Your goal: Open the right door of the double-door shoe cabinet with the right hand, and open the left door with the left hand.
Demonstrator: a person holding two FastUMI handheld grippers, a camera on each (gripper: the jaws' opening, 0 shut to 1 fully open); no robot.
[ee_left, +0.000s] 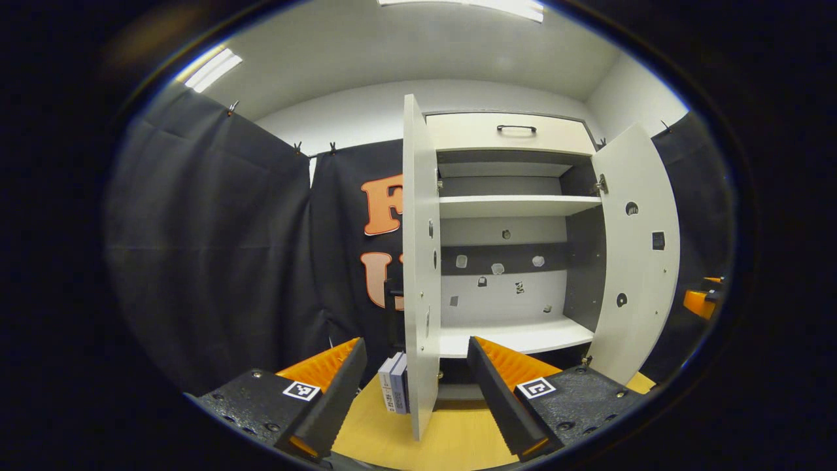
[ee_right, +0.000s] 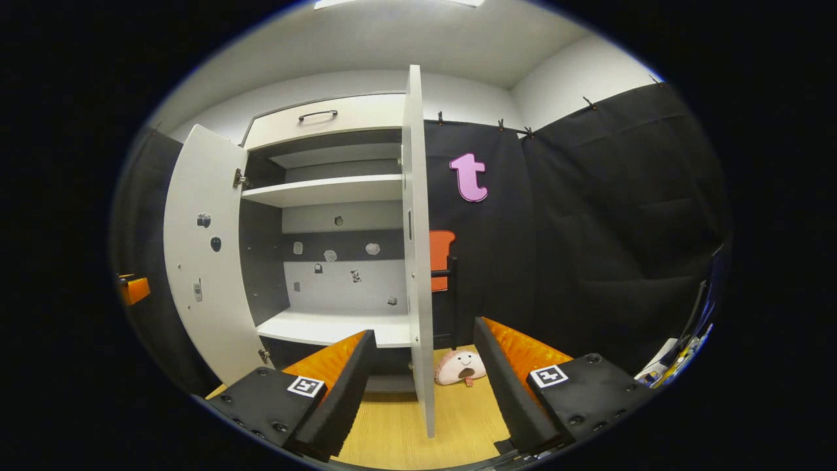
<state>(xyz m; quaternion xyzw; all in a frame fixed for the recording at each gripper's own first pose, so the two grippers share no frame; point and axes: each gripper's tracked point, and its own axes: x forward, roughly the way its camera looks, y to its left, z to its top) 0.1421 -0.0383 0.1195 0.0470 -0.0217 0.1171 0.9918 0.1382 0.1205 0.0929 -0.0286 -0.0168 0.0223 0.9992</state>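
Gaping apart, the left tongs (ee_left: 415, 386) straddle the edge of the left door (ee_left: 420, 261) without touching it. Likewise spread, the right tongs (ee_right: 422, 383) flank the right door (ee_right: 416, 248). Both doors of the cabinet (ee_left: 513, 226) stand open. Books (ee_left: 394, 383) and a pink toy (ee_right: 460, 366) sit on the worktop (ee_left: 458, 438) beside it.

Both views near, facing open cabinet (ee_left: 516, 229) (shared interior).

Wooden table (ee_right: 392, 432) carries cabinet (ee_right: 327, 327); books (ee_left: 394, 383); plush toy (ee_right: 460, 366).
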